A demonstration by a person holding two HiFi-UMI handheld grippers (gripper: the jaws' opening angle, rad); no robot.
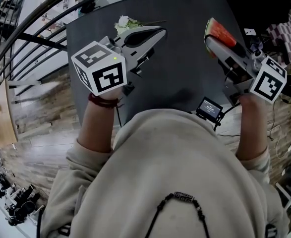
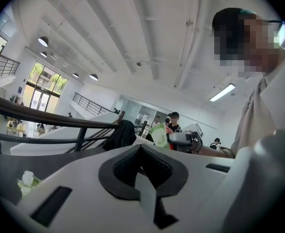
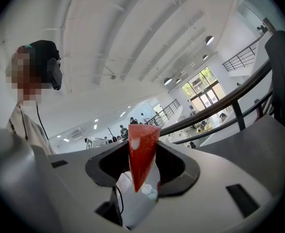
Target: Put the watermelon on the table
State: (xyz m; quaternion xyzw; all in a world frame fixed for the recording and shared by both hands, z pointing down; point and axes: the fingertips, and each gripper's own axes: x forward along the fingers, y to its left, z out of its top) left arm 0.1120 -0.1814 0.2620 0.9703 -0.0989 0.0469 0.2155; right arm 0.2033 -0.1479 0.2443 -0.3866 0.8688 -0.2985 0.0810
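A red watermelon wedge (image 1: 218, 32) with a green rind is clamped between the jaws of my right gripper (image 1: 212, 39), held above the right part of the dark table (image 1: 185, 78). In the right gripper view the wedge (image 3: 141, 152) stands point down between the two dark pads, and the gripper (image 3: 142, 166) is shut on it. My left gripper (image 1: 157, 32) hovers over the table's left part with its jaws together and nothing in them. In the left gripper view its pads (image 2: 154, 166) meet at a point, and the green rind of the wedge (image 2: 159, 134) shows beyond them.
A small white and green vegetable (image 1: 126, 22) lies at the table's far side, near the left gripper's tip. A small device with a screen (image 1: 209, 108) sits at the near edge. A dark railing (image 1: 31, 38) runs along the left. Black cloth (image 2: 120, 135) lies at the far end.
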